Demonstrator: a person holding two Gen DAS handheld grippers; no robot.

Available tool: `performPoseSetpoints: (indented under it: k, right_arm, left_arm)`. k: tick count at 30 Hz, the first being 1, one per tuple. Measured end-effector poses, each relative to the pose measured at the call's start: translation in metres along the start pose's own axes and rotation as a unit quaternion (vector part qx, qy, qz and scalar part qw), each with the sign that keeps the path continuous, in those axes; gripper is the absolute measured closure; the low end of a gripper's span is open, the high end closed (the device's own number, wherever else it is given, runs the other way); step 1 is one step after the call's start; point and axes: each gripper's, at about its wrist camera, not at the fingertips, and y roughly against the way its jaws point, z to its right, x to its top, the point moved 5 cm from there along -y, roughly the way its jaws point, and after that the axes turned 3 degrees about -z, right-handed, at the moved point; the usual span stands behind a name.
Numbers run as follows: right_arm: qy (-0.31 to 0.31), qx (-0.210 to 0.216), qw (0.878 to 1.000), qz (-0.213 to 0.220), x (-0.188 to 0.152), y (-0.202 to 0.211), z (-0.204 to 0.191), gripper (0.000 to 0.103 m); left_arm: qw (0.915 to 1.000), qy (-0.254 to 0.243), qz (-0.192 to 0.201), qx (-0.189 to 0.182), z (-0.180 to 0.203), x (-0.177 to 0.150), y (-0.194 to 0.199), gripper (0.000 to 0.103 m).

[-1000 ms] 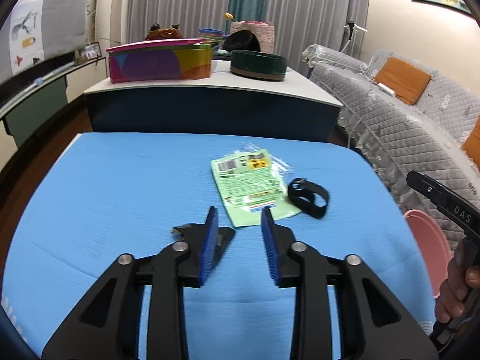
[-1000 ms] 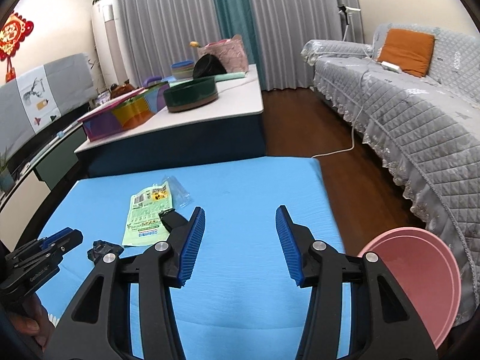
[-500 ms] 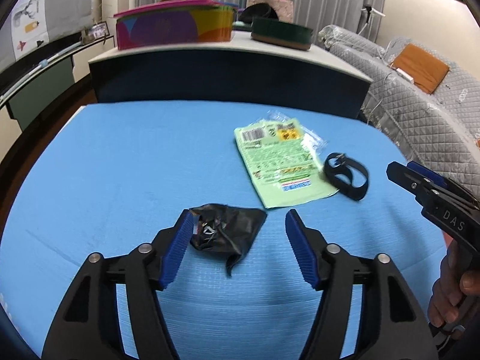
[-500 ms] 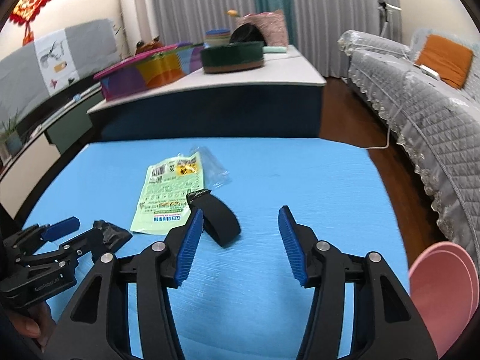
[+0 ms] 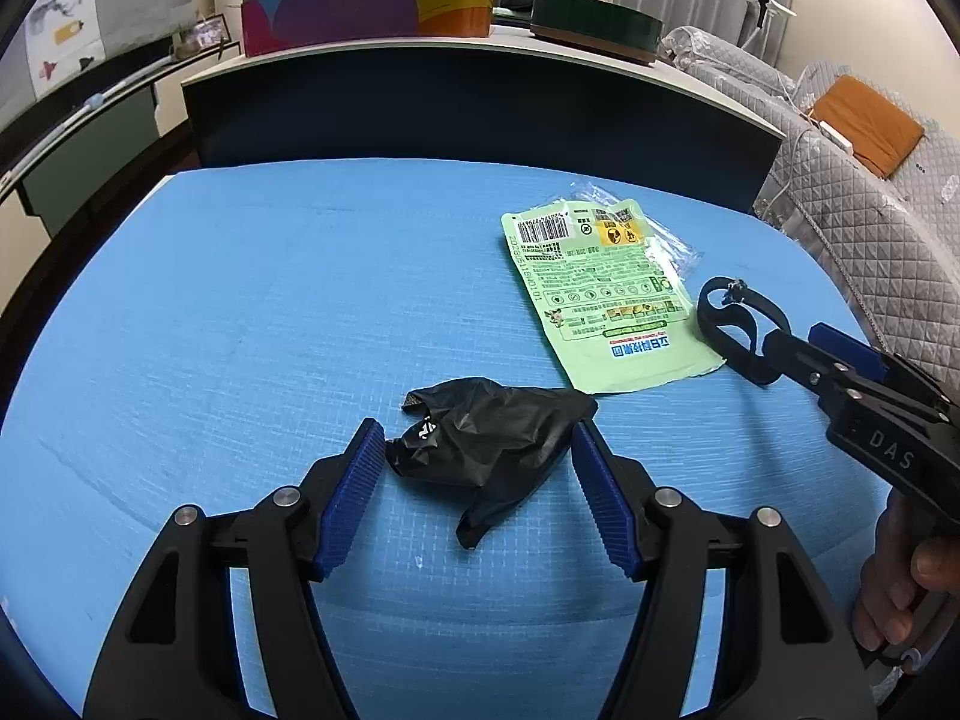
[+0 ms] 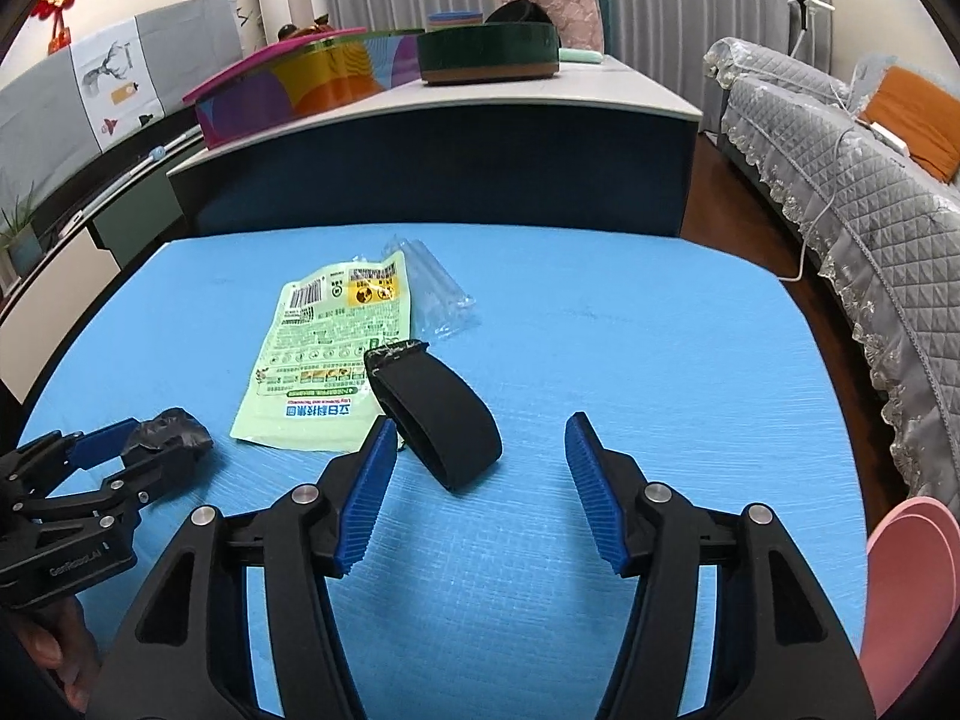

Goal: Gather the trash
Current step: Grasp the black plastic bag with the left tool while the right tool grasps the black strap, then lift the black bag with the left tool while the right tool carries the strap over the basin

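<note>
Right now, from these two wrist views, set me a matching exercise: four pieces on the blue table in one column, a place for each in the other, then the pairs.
Things
1. black crumpled bag
2. black strap loop
3. green packet
4. clear wrapper

Places
A. partly tucked under the packet's far edge
B. lying flat between bag and strap
C. between the open jaws of the left gripper
D. just ahead of the open jaws of the right gripper

Pairs: 1-C, 2-D, 3-B, 4-A
</note>
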Motion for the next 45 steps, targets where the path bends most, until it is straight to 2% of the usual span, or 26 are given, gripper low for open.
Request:
performPoseSetpoints:
  k: [5, 8, 12, 16, 25, 35, 45]
  right_arm:
    - [-0.001, 0.001, 1.000, -0.006, -0.001, -0.004, 0.001, 0.050]
    - [-0.002, 0.001, 1.000, -0.010, -0.001, -0.006, 0.001, 0.061]
    - [0.000, 0.003, 1.000, -0.017, -0.002, -0.007, 0.001, 0.081]
    - [0.002, 0.002, 1.000, -0.014, -0.002, -0.003, 0.002, 0.092]
    - [-0.004, -0.001, 1.000, 0.000, -0.002, 0.014, 0.013, 0.097]
    - [-0.007, -0.007, 1.000, 0.020, -0.002, 0.045, 0.023, 0.097]
    - [-0.015, -0.024, 0.999, 0.045, -0.010, 0.090, 0.043, 0.097]
  left_arm:
    - [0.9999, 0.008, 0.002, 0.008, -0.005, 0.002, 0.000, 0.040]
    - [0.9998, 0.016, -0.001, 0.009, -0.009, 0.003, -0.001, 0.038]
    - [0.9998, 0.012, -0.018, 0.005, -0.007, 0.000, -0.008, 0.037]
    - [0.9997, -0.002, -0.021, 0.011, -0.001, -0.001, -0.011, 0.037]
    - [0.9997, -0.013, -0.011, 0.015, 0.008, 0.003, -0.006, 0.054]
    - [0.9995, -0.024, 0.015, 0.014, 0.018, 0.007, 0.010, 0.056]
    - [0.9979, -0.022, 0.062, -0.006, 0.035, 0.012, 0.041, 0.056]
